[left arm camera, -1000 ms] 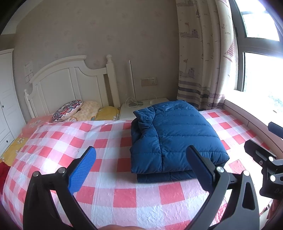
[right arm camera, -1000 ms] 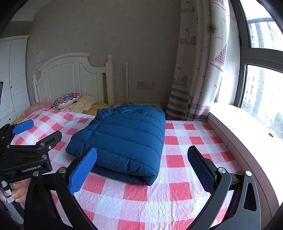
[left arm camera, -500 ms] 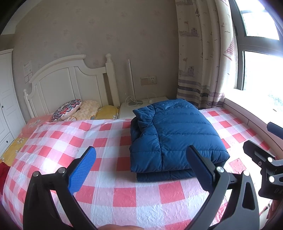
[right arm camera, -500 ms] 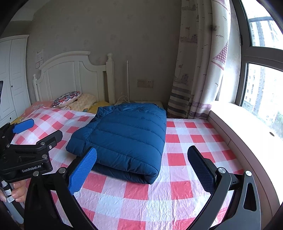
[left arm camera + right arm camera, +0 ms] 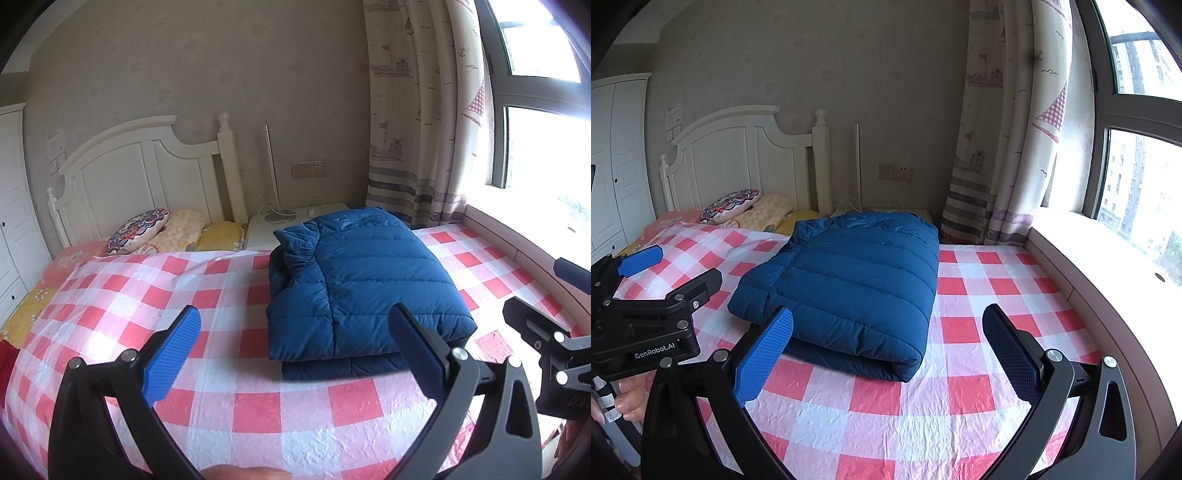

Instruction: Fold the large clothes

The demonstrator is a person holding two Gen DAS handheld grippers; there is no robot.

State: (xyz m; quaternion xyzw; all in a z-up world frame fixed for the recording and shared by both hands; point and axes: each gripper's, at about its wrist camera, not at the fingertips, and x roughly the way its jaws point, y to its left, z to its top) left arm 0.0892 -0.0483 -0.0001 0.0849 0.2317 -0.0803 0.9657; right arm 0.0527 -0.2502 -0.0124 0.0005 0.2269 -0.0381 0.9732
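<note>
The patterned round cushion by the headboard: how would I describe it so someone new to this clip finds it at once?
Start at the white wooden headboard at the far end of the bed with the red-and-white checked cover. At its foot lies a row of pillows; the round cushion is the leftmost, leaning on a pale yellow pillow. Only it carries a dark floral mandala print in navy, red and white.

A folded blue down jacket (image 5: 364, 284) lies right of centre on the checked bed (image 5: 184, 291). The left gripper (image 5: 295, 345) hangs wide apart at the lower frame, empty.
</note>
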